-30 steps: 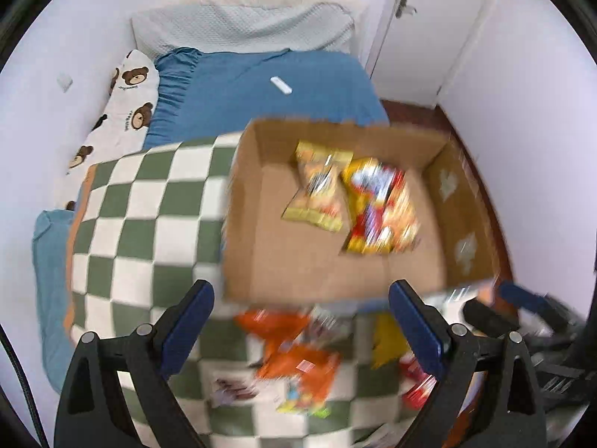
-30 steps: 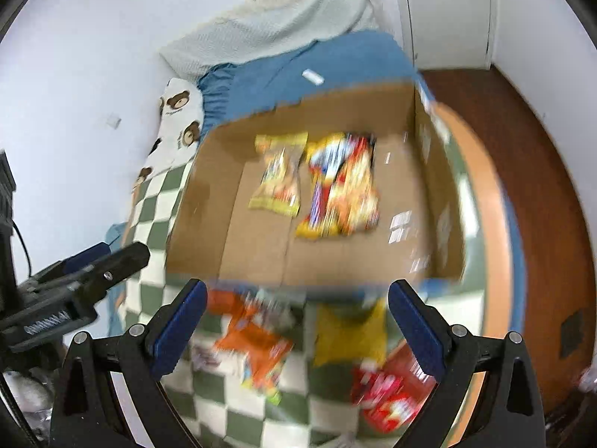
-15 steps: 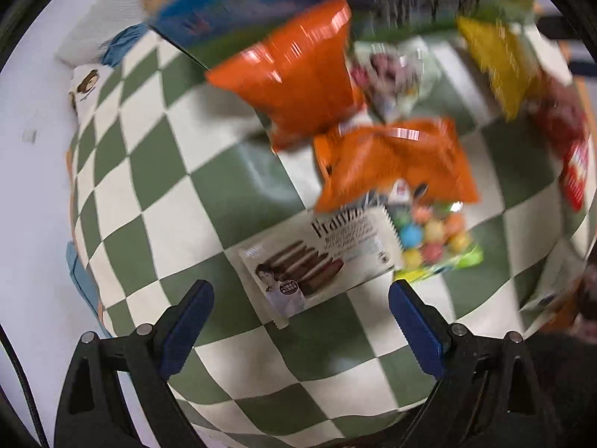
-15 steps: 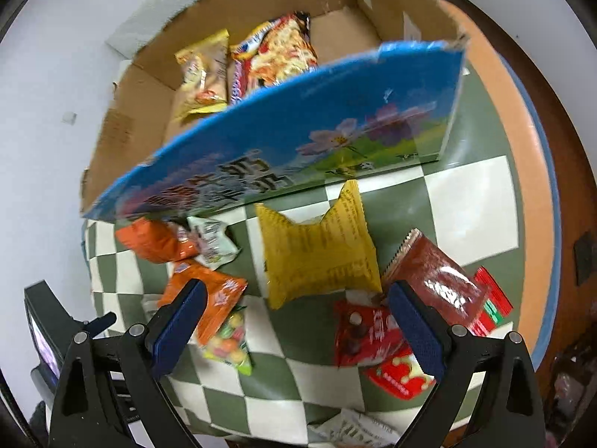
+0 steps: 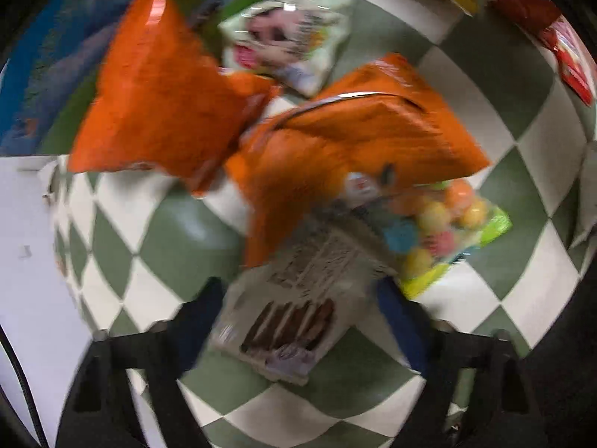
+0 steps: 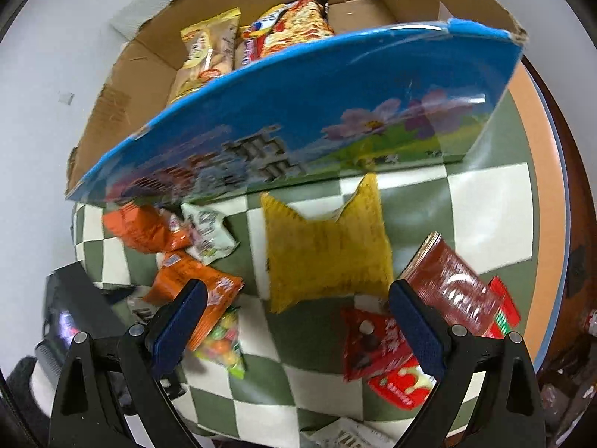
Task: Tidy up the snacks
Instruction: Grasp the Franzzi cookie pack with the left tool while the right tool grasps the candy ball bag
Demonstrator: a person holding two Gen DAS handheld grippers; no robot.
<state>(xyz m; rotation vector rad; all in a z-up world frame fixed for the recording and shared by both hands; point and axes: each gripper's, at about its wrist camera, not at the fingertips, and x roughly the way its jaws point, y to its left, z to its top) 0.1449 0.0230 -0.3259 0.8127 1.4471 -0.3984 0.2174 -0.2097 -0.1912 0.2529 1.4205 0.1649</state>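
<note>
Your left gripper (image 5: 302, 321) has its fingers wide, one on each side of the white biscuit pack (image 5: 294, 310) low in the middle of the left frame. Go down slowly, keep the pack centered, and close only on it, not on the orange bag (image 5: 335, 149) or the candy bag (image 5: 444, 231) that touch it. Then lift it into the box (image 6: 123, 89) at the top of the right frame. Your right gripper (image 6: 294, 324) also has wide fingers and holds nothing, above the yellow bag (image 6: 324, 250) on the checkered surface (image 6: 485, 205). Half a second ago the biscuit pack lay ahead of the left fingers; now it sits between them.
</note>
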